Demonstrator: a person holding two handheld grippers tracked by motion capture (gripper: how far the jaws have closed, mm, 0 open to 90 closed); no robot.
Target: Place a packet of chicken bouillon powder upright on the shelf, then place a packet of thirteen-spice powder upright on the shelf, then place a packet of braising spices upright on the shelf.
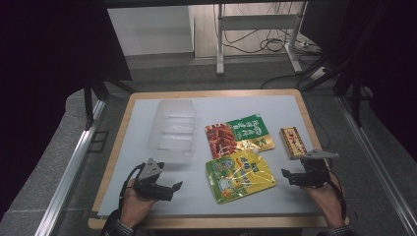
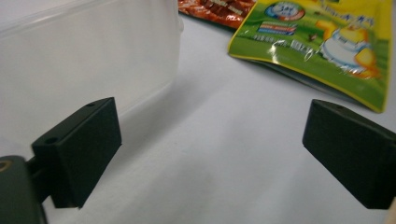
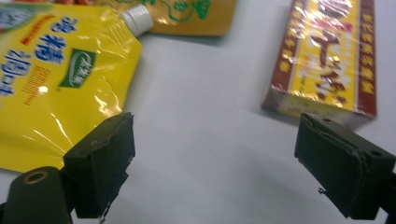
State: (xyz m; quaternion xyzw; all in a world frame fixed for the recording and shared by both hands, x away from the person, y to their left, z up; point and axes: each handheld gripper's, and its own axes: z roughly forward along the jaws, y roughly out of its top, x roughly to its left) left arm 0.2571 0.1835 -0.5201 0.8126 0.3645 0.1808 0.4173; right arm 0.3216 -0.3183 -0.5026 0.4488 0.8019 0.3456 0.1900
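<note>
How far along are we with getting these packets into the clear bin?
Nothing looks done: the clear bin holds nothing. The yellow pouch, the red-and-green packet and the small box all lie flat on the table. Nothing is in hand: the left gripper is open beside the bin, the right gripper open between pouch and box. Every item probably remains to be moved.

The yellow spouted pouch (image 3: 60, 70), to the left of the right gripper's jaws, carries blue Chinese characters along its face and a small green logo patch with white marks; the characters are too blurred to read. The red and yellow box (image 3: 327, 56), ahead of the right-hand jaw, bears large dark red Chinese characters, also unreadable. The green and red pouch (image 1: 238, 133), beyond the yellow one, shows white Chinese characters, too small to make out.
</note>
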